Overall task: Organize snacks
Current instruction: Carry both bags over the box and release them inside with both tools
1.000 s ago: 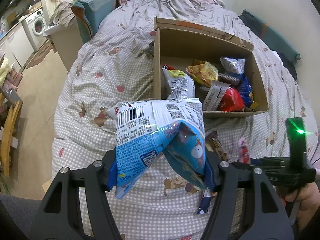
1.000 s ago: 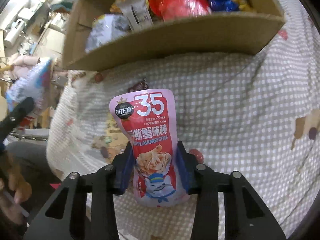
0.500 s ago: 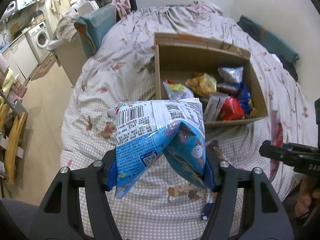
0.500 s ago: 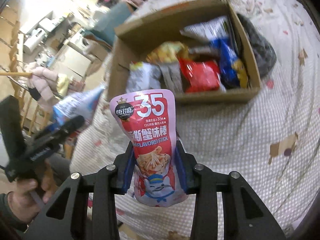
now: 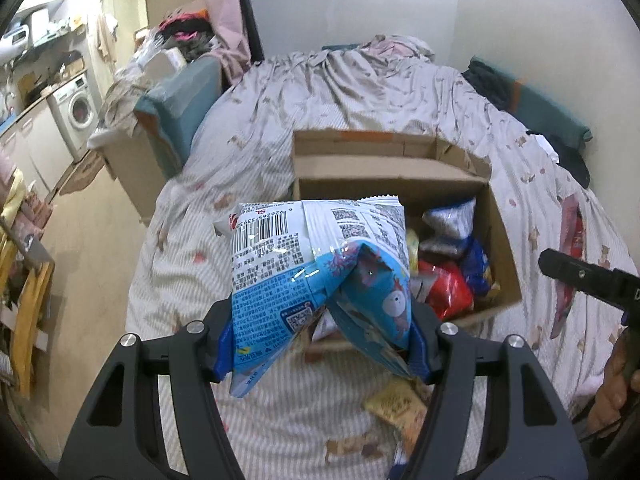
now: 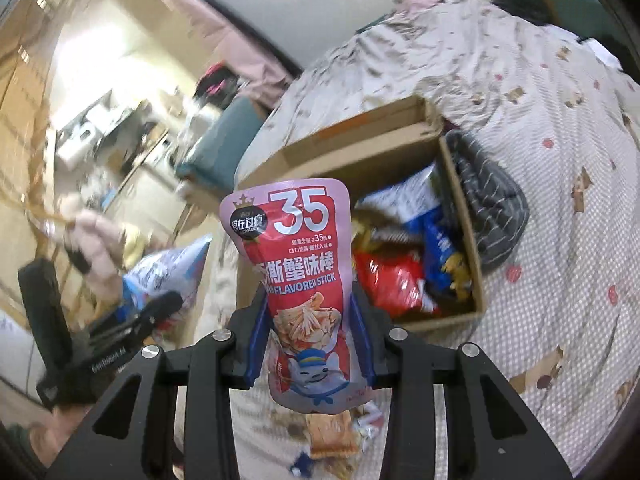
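The left gripper [image 5: 320, 344] is clamped on a blue bag [image 5: 320, 276], pads pressing its lower sides so that the creased body stands up in front of the camera. The right gripper [image 6: 310, 344] is clamped on a pink pouch [image 6: 300, 280], gripped low across its width, which holds it upright with the label facing the lens. Both packs hang clear of the bed [image 5: 280, 420], short of the box [image 5: 500, 240]. The box sits open on the bed and already contains several packets, so it is judged to be the collection point. A low grip leaves each pack's top free to enter first. Loose snacks [image 6: 332, 436] remain on the bed beneath the grippers.
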